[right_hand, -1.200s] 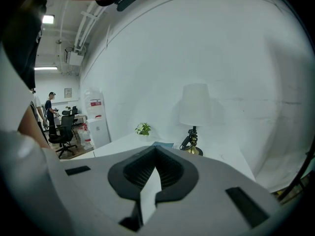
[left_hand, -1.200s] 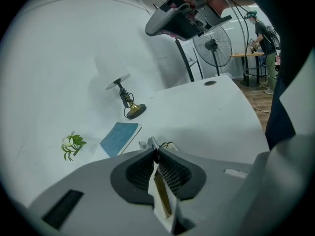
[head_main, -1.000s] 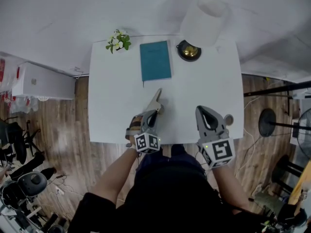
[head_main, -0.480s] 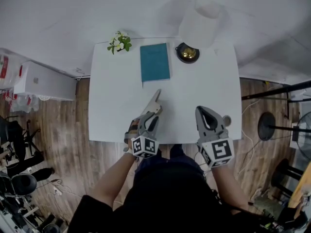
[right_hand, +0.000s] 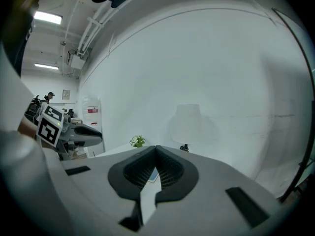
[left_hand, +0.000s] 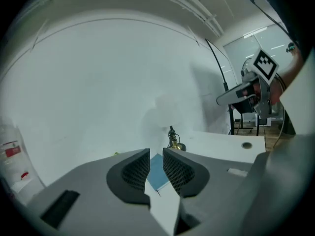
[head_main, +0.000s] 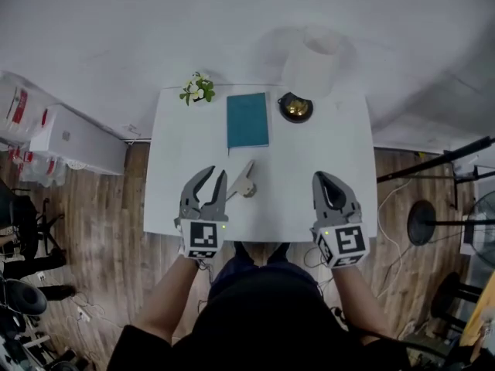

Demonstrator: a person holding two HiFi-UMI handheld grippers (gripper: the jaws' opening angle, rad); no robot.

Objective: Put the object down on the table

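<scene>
White tabletop [head_main: 309, 153] over wood floor: tan object [head_main: 244, 182] lies flat on it, just right of left tongs [head_main: 216, 173], long axis slanting far-right. Left tongs narrowly apart, empty. Right tongs [head_main: 321, 178] pressed together, empty, well apart. Placement looks done.

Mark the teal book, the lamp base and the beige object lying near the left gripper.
teal book [head_main: 247, 120]: head view, middle of its cover.
lamp base [head_main: 295, 107]: head view, its brass centre.
beige object [head_main: 245, 182]: head view, middle of its body.
</scene>
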